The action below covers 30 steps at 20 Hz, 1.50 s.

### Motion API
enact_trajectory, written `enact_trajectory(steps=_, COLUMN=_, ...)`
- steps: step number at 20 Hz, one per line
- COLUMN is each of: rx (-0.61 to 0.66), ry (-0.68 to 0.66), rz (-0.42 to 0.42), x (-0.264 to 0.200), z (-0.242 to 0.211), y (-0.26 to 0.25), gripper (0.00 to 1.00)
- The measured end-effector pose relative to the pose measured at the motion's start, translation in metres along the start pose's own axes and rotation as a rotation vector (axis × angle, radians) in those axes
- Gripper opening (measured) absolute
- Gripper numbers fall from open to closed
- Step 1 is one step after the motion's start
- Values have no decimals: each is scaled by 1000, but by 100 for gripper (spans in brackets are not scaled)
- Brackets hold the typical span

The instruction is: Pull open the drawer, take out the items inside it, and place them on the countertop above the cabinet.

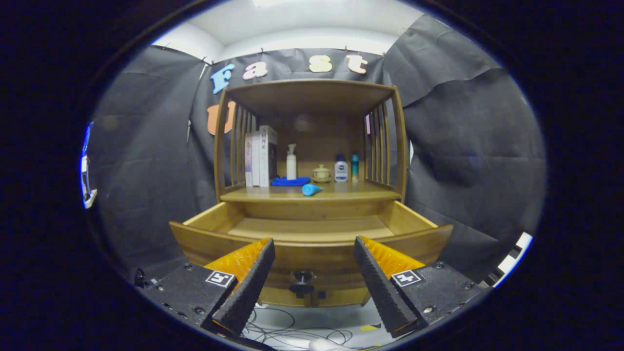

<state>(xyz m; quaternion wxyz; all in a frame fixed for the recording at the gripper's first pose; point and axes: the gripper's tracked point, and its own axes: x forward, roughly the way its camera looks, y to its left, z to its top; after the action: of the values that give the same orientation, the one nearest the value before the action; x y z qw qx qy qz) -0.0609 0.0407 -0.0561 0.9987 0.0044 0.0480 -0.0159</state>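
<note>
Drawer point(312, 229) pulled open, visible floor bare (front part hidden behind its panel). Blue cone-shaped item point(311, 189) lies on tabletop point(351, 195) above. I hold jaws wide apart, gripping nothing, drawer knob point(302, 282) between them. Task looks near done.

Brown wood, blue accents

Honey-brown drawer point(312, 246); bright blue cone point(311, 189) at twelve o'clock beyond open gripper point(314, 278), its fingers point(248, 287) black-ribbed, orange-backed.

Gripper point(314, 273) — black ribbed fingers point(246, 287), orange backs, screwed black mounts, square markers.
</note>
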Motion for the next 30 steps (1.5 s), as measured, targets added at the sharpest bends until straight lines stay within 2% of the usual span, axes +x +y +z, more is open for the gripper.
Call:
enact_trajectory(steps=5, rx=30, ry=73, rz=9, x=15, z=-43, y=-1, gripper=100)
enact_trajectory(steps=11, rx=-8, ry=114, rz=22, x=32, z=-67, y=8, gripper=100)
enact_trajectory(steps=16, rx=-70, ry=108, rz=19, x=54, z=-70, y=16, gripper=100)
enact_trajectory(steps=22, rx=-40, ry=85, rz=-23, x=63, z=-68, y=14, gripper=100)
enact_trajectory(steps=30, rx=-31, ry=117, rz=16, x=73, z=-70, y=17, gripper=100)
